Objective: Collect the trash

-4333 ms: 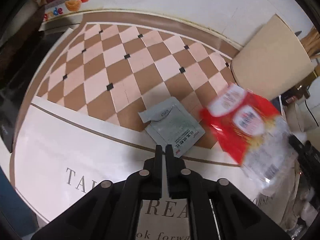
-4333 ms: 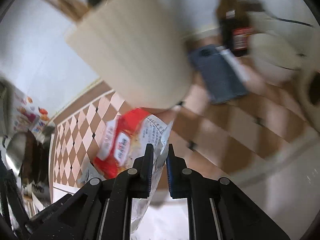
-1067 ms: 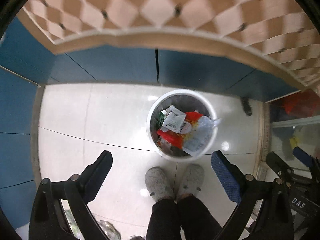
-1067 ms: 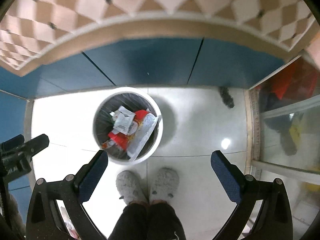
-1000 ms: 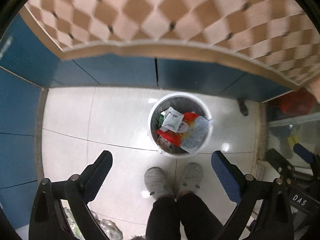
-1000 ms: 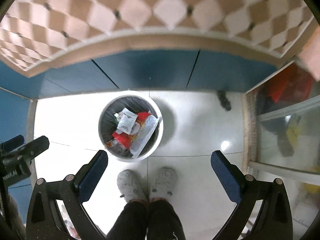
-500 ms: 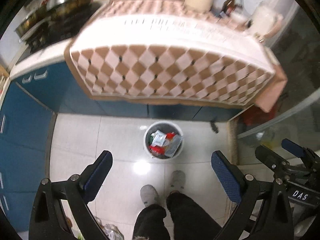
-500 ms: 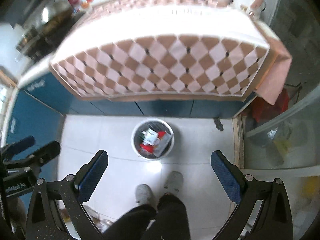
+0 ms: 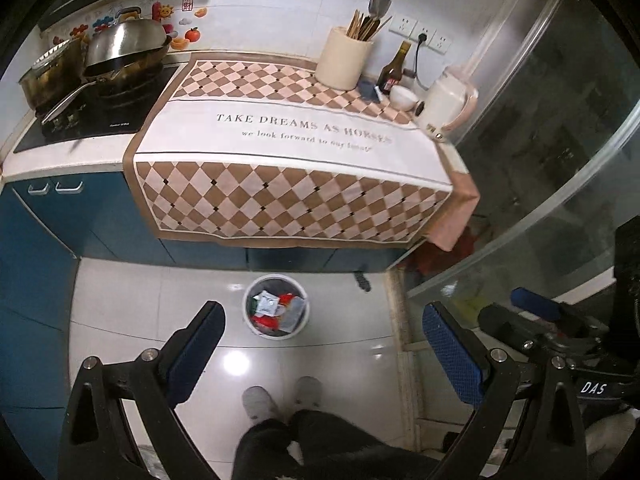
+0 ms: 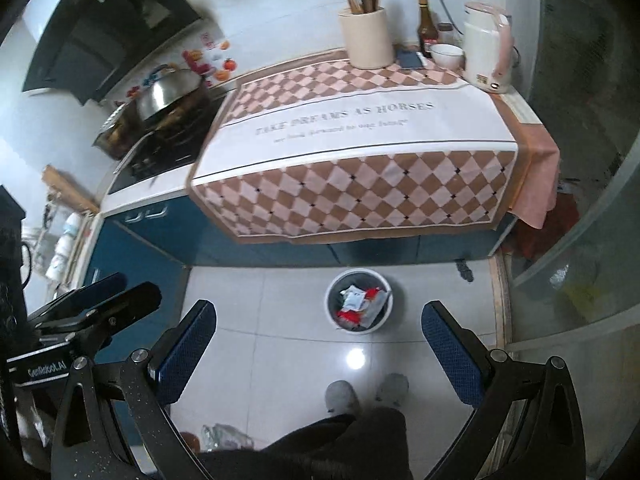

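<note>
My left gripper [image 9: 322,342] hangs high over the kitchen floor [image 9: 120,304] with its fingers [image 9: 192,350] spread wide and nothing between them. My right gripper [image 10: 318,344] is the same, fingers [image 10: 450,350] wide apart and bare. Below me the white bin [image 9: 276,306] stands on the floor just in front of the blue cabinets [image 9: 44,232], near my grey slippers [image 9: 258,402]. The trash [image 9: 276,310] lies inside it: a white sachet on top of a red and clear wrapper, seen too in the right view [image 10: 358,304]. The tabletop [image 9: 296,136] carries a checked cloth that hangs over its front edge; at the back stand a cream utensil holder [image 9: 344,58], a dark bottle [image 9: 394,68], a small bowl [image 9: 402,98] and a white kettle [image 9: 446,104]
</note>
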